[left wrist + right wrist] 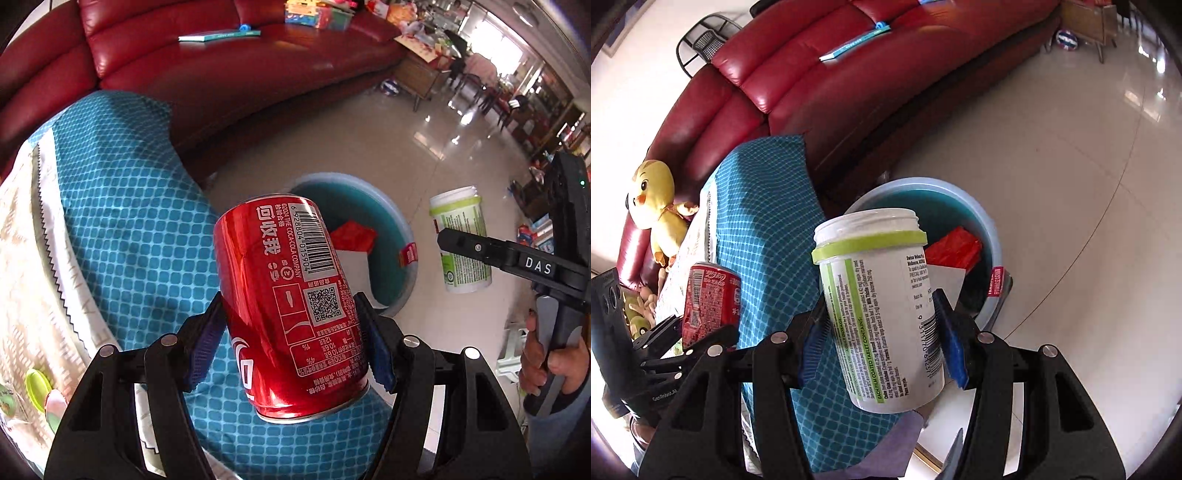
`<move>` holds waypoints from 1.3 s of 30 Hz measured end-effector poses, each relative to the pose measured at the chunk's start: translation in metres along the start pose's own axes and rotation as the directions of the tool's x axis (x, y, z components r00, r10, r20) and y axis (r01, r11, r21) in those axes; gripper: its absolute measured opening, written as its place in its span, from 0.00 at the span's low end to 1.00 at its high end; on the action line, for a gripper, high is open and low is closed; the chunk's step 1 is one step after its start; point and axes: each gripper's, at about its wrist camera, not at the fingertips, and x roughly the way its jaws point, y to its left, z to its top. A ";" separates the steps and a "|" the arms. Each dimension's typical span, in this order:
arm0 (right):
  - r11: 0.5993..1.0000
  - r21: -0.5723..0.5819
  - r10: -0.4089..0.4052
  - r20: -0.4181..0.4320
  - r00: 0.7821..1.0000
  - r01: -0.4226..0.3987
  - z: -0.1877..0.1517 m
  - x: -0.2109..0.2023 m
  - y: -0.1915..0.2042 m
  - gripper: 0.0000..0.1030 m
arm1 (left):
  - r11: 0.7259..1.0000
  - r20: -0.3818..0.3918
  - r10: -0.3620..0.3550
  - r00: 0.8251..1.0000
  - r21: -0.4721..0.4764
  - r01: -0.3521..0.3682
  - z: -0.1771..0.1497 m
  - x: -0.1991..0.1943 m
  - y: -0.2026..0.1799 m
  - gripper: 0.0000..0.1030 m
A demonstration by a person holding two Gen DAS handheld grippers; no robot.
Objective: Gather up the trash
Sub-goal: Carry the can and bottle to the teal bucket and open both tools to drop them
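Observation:
My left gripper (291, 339) is shut on a red Coca-Cola can (288, 295), held in the air above a blue patterned cloth (129, 221). The can also shows in the right wrist view (711, 299). My right gripper (882, 347) is shut on a white pill bottle with a green band and no lid (882, 306); the bottle shows in the left wrist view (461, 236) too. A light blue basin (402, 236) stands on the floor beyond both; its rim also shows in the right wrist view (990, 229). It holds red wrapping (956, 251) and white paper.
A red leather sofa (849, 74) curves behind, with a book (853, 40) on its seat. A yellow plush duck (655, 206) sits at the sofa's left end. Glossy tiled floor (1071, 184) spreads right. A wooden cabinet (417, 77) and clutter stand far back.

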 end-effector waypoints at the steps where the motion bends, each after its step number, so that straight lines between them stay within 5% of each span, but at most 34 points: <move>1: 1.000 0.003 0.002 -0.005 1.000 -0.002 0.001 0.002 -0.003 0.50 | 1.000 -0.009 -0.003 1.000 0.003 0.003 0.004 0.006 -0.003 0.67; 15: 0.997 0.077 -0.023 -0.042 0.999 0.027 0.011 0.019 -0.041 0.50 | 0.999 -0.101 0.005 0.995 0.051 0.000 0.050 0.077 -0.034 0.68; 18: 0.997 0.073 -0.028 -0.051 0.998 0.031 0.012 0.023 -0.043 0.50 | 0.999 -0.101 0.003 0.995 0.033 0.000 0.053 0.080 -0.033 0.75; 37: 0.999 0.034 -0.025 -0.082 0.996 0.028 0.018 0.045 -0.024 0.50 | 1.000 -0.077 0.016 0.997 -0.013 -0.017 0.020 0.041 -0.009 0.86; 39: 1.000 0.028 -0.007 -0.066 0.998 0.008 0.021 0.047 -0.016 0.57 | 0.999 -0.074 0.012 0.997 -0.032 -0.015 0.016 0.035 -0.006 0.87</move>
